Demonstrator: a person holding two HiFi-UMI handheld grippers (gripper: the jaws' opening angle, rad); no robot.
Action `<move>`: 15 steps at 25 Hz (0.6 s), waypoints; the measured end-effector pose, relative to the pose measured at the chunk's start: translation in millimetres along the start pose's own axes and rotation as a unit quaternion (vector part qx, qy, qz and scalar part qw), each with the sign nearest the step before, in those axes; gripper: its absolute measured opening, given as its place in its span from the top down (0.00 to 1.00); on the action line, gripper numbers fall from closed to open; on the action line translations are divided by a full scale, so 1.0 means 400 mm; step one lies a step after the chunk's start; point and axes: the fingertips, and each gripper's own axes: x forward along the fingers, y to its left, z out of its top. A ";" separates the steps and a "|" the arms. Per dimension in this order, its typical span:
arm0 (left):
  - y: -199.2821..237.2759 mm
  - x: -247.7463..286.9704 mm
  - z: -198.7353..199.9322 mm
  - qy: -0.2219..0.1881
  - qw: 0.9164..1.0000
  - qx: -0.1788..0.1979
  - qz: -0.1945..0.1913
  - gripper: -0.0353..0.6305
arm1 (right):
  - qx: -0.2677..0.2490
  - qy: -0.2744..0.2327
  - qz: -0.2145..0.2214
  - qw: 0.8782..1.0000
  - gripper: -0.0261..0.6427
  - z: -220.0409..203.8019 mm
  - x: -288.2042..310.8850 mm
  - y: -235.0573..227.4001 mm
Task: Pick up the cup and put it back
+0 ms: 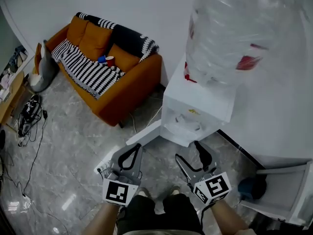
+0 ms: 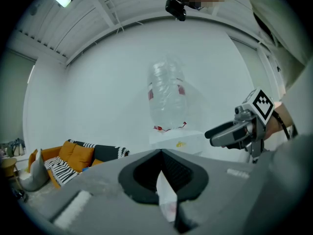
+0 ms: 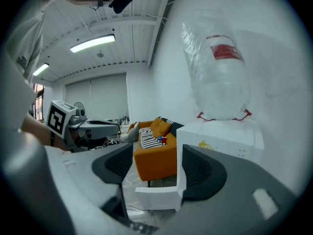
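Head view: well left of the water dispenser [image 1: 198,104], the red cup [image 1: 110,60] sits on the orange sofa [image 1: 122,89], with open floor [image 1: 73,141] between them. Near the dispenser's front edge, the left gripper [image 1: 132,150] has its jaws pressed together, empty. The right gripper [image 1: 188,151] has its jaws spread apart, holding nothing.

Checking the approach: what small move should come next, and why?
Probably turn toward the sofa and bring the right gripper toward the red cup on it: the gripper is open and empty, but hangs by the water dispenser, far off.
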 end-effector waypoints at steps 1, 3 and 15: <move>-0.003 0.014 -0.032 -0.003 1.000 0.004 -0.005 0.94 | 0.000 -0.002 0.000 1.000 0.48 -0.033 0.016 -0.004; -0.008 0.036 -0.096 -0.007 1.000 0.011 -0.014 0.94 | 0.002 -0.005 -0.001 1.000 0.48 -0.099 0.042 -0.010; -0.018 0.143 -0.516 -0.024 0.999 0.018 -0.020 0.94 | -0.003 -0.015 -0.020 1.000 0.48 -0.537 0.169 -0.107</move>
